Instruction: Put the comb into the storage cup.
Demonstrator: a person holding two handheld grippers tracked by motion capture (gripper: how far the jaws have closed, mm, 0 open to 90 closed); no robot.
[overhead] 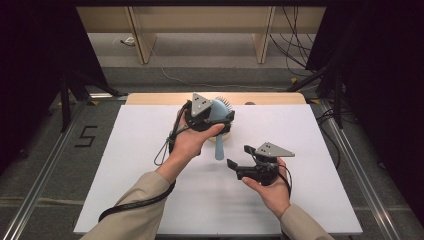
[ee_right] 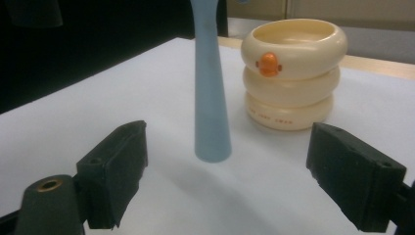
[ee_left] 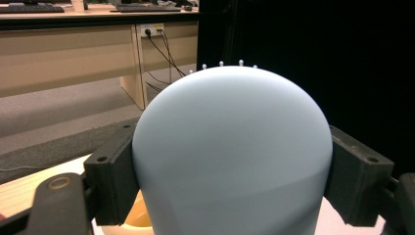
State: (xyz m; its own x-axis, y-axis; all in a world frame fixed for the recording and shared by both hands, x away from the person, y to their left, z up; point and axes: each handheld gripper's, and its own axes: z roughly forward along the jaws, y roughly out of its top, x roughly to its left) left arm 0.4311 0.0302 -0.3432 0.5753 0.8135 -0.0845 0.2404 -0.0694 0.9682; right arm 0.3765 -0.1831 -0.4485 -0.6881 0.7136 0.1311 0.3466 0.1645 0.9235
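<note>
Hairbrush [overhead: 219, 116] in pale blue hangs handle-down over the white table [overhead: 140, 165], its rounded head clamped between the left gripper's [ee_left: 232, 171] jaws, bristles facing away. Just beyond stands a cream ringed cup [ee_right: 292, 73] (orange duck face on its side). The right gripper [ee_right: 227, 171], jaws spread wide, waits near the handle. Judging by this, lowering the handle into the cup needs it kept vertical and centred.

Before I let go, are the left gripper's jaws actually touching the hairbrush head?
Touching. The left gripper view shows both black jaws of the left gripper pressed against the sides of the hairbrush head, no gap.
</note>
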